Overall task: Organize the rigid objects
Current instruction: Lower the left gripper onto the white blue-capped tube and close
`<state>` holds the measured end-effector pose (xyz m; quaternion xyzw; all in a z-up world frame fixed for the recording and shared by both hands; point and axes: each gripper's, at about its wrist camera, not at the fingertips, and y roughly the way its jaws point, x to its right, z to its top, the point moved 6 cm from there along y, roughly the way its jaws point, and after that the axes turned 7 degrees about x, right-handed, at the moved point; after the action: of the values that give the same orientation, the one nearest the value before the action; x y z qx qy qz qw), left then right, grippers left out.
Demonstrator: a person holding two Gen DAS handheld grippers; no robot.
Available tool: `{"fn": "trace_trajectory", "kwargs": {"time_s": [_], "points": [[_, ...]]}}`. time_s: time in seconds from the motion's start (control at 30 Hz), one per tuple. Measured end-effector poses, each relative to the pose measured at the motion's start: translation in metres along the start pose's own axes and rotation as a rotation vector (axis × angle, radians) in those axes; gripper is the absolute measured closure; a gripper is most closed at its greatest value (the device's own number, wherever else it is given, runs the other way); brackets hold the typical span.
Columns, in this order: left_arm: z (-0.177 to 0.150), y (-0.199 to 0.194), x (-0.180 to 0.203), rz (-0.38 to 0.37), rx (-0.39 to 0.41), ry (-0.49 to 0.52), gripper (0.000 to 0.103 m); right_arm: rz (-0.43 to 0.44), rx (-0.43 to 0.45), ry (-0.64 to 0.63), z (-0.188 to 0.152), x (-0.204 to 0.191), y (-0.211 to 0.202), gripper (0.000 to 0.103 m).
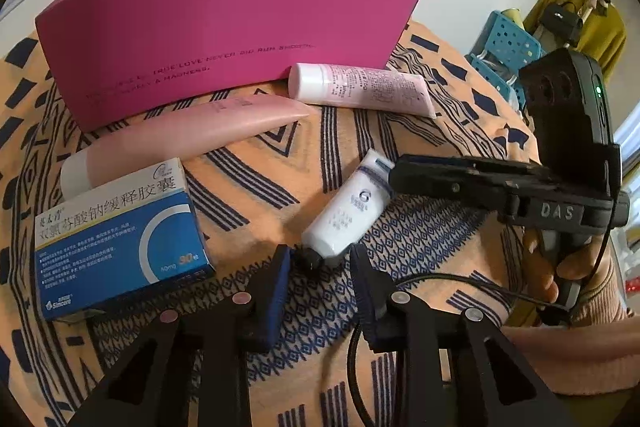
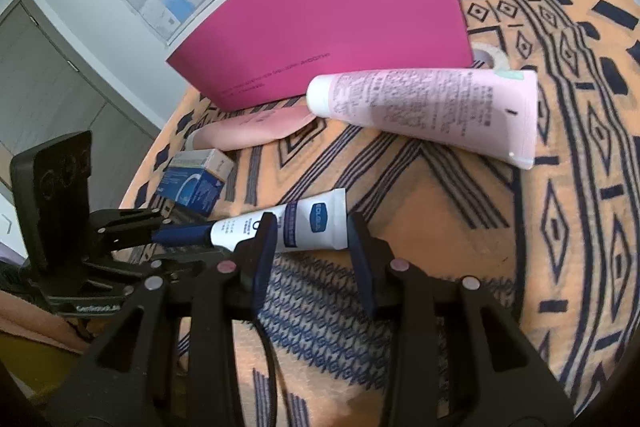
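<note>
Judging from the layout, the sorting is taken to be at an early stage: every item in view is found outside the magenta box point(image 1: 224, 27), and none is seen gathered into it, though its inside is hidden from both cameras. A long pink tube point(image 1: 192, 135) is noted lying directly in front of the box, close along its lower edge. A paler pink tube with a white cap point(image 1: 360, 91) is laid at the box's front right corner, cap end nearest the box. A blue-and-white medicine carton point(image 1: 120, 239) is set further out from the box, beyond the long tube, on the patterned orange cloth point(image 1: 420, 147). The item in hand, a small white tube point(image 1: 348, 211), is found well in front of the box, out on the cloth. Its flat crimped end is clamped between the tongs of the right gripper point(image 2: 312, 227), as is shown sidelong in the left wrist view. Its dark cap end is bracketed by the left gripper point(image 1: 322, 259), whose tongs are drawn narrowly about it; whether the pads actually press on the cap cannot be told. Four loose items are therefore reckoned as left to be placed, the small tube presumably first, and no finished grouping is recorded so far.
</note>
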<state>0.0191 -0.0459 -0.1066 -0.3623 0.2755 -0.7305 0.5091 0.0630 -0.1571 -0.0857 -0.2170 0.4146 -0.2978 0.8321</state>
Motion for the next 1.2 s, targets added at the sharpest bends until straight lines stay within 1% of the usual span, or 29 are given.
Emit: {"fn": "trace_trajectory", "kwargs": {"time_s": [0.1,0.43,0.57,0.67,0.73,0.83,1.03,1.07,1.2], "points": [[0.002,0.001,-0.001,0.005,0.0,-0.005,0.072,-0.014,0.006,-0.006,0.0,-0.002,0.0,0.063],[0.007,0.004,-0.011,0.02,0.001,-0.039,0.069,0.006,0.003,0.025,-0.001,-0.002,0.002,0.064],[0.004,0.0,-0.014,0.034,0.006,-0.046,0.063,0.008,0.006,0.035,-0.001,-0.001,0.001,0.064],[0.003,-0.004,-0.012,0.027,0.02,-0.041,0.063,0.007,0.011,0.041,0.0,0.0,0.001,0.064],[0.003,-0.008,-0.006,0.014,0.034,-0.02,0.063,0.003,0.014,0.04,0.0,0.0,0.001,0.064],[0.003,-0.009,0.0,-0.002,0.039,-0.003,0.066,0.002,0.013,0.037,0.001,0.0,0.002,0.064],[0.004,-0.004,-0.004,0.007,0.027,-0.027,0.066,0.005,0.016,0.04,0.0,-0.003,0.003,0.063],[0.005,-0.004,-0.004,0.008,0.028,-0.025,0.065,0.006,0.016,0.037,0.0,-0.004,0.004,0.062],[0.007,-0.002,-0.004,0.011,0.032,-0.022,0.062,0.009,0.025,0.041,0.001,-0.005,0.003,0.062]]}}
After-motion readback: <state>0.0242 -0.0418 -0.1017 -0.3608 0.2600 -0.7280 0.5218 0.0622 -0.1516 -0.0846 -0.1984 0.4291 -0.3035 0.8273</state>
